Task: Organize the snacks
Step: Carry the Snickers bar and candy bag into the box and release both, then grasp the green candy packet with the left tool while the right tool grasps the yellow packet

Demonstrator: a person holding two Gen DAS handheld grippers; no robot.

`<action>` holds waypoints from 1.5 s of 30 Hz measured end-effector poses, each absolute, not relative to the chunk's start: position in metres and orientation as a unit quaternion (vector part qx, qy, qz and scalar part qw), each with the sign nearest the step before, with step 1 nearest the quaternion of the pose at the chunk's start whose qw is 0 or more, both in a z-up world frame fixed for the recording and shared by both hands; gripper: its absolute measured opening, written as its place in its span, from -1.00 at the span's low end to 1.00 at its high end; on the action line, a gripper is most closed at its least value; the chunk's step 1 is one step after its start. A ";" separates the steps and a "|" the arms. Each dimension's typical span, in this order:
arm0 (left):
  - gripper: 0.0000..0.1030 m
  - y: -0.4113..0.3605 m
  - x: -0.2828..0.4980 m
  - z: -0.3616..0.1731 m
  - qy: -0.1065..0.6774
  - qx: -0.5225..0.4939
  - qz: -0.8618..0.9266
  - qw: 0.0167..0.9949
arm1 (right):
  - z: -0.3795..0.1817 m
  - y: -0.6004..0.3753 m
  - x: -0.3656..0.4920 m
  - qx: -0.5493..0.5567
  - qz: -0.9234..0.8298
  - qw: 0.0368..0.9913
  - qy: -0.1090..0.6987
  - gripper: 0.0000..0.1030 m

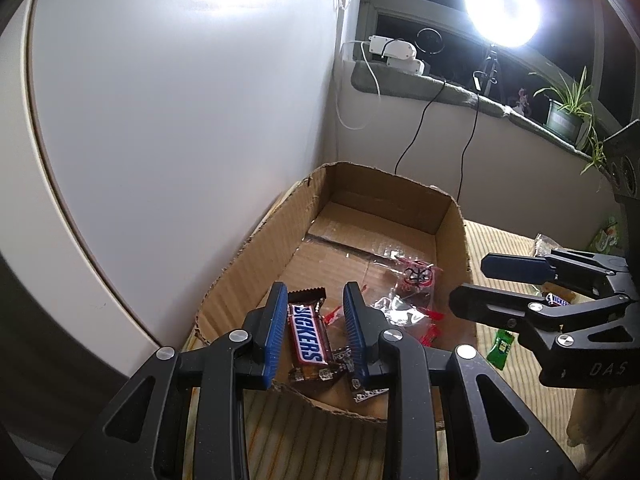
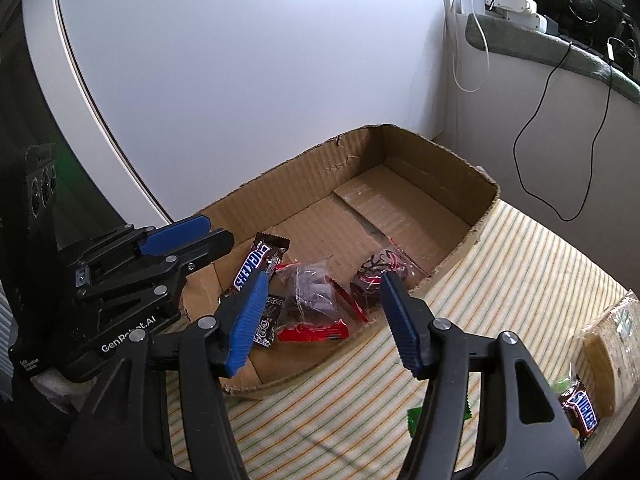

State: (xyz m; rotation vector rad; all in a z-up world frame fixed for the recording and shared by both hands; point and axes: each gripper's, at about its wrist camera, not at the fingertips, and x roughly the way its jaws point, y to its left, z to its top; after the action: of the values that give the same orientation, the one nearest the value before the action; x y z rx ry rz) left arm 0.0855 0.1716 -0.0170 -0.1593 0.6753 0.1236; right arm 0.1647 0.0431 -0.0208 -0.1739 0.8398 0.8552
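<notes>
Hidden: a dark patterned wrapper (image 2: pixel 266 326) lies half behind the right gripper's near finger; a green sachet (image 1: pixel 500 347) outside the box is cut off by gripper frames in both views.
Box: the shallow open brown cardboard box (image 2: pixel 436 168) sits on a yellow-striped cloth surface (image 2: pixel 520 264), its far end against a white wall.
Snickers: a brown Snickers bar (image 1: pixel 308 340) lies on the box floor at the near end, long axis running toward the far end.
Neighbours: a clear red-edged packet (image 2: pixel 310 306) and a round red-and-black sweet (image 2: pixel 374 276) lie just beside it.
Left gripper (image 1: pixel 316 308): narrow gap, fingers either side of the bar, not pressing.
Right gripper (image 2: pixel 324 304): jaws spread, nothing between the pads, over the box's near edge.
Room: the box's far half is bare cardboard.
Outside: a second Snickers bar (image 2: pixel 582 412) lies near the box.
</notes>
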 end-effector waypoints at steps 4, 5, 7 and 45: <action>-0.29 0.165 0.080 -0.012 0.323 -0.077 0.055 0.942 | -0.015 0.029 0.158 -0.080 0.397 0.828 0.389 0.28; -0.28 0.162 0.078 -0.010 0.321 -0.077 0.052 0.943 | -0.014 0.025 0.157 -0.079 0.395 0.829 0.387 0.28; -0.23 0.157 0.075 -0.006 0.317 -0.076 0.046 0.944 | -0.011 0.017 0.156 -0.076 0.391 0.833 0.384 0.29; -0.22 0.016 0.099 -0.057 0.401 -0.014 -0.121 0.908 | -0.072 -0.193 0.121 -0.084 0.274 0.848 0.445 0.15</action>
State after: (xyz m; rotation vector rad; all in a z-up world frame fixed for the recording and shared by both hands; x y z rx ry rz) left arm 0.0986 0.0163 -0.0572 -0.0292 0.8267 -0.2491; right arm 0.1211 -0.1927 -0.0716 -0.1775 0.9383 0.5785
